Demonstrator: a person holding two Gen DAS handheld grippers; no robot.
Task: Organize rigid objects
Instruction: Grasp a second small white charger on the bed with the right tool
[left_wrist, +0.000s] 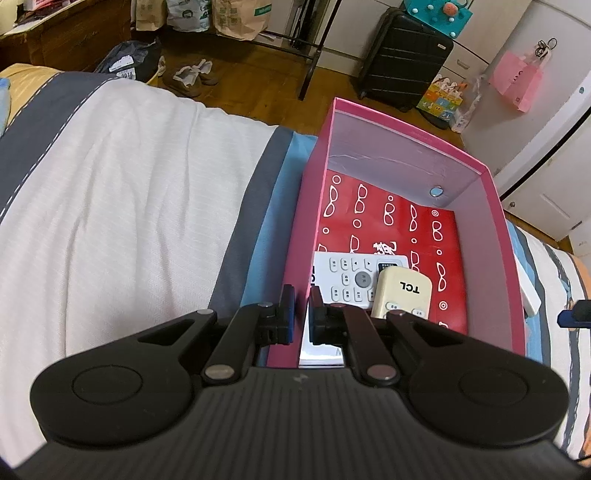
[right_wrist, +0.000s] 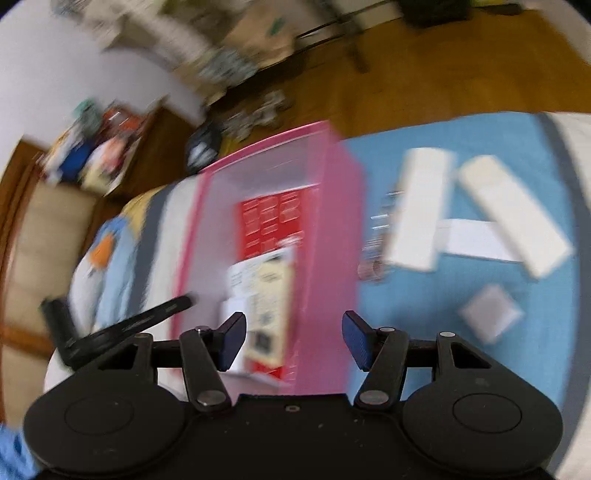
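Pink cardboard box (left_wrist: 495, 236) wall sat pinched between the left gripper (left_wrist: 300, 314) fingers, cream TCL remote (left_wrist: 402, 295) just beyond; right gripper (right_wrist: 293, 339) hovered spread, empty.

Box (left_wrist: 495, 229) on the bed (left_wrist: 110, 177), near its edge, floor beyond. Inside the box, at its near end: keypad remote (left_wrist: 351, 280) lying flat, TCL remote (left_wrist: 402, 295) just right of it and overlapping its corner. Right of the box, outside it on the bed: two long remotes (right_wrist: 421, 206) side by side, small flat square (right_wrist: 491, 314) nearer. Suitcase (left_wrist: 406, 59) standing behind the box.
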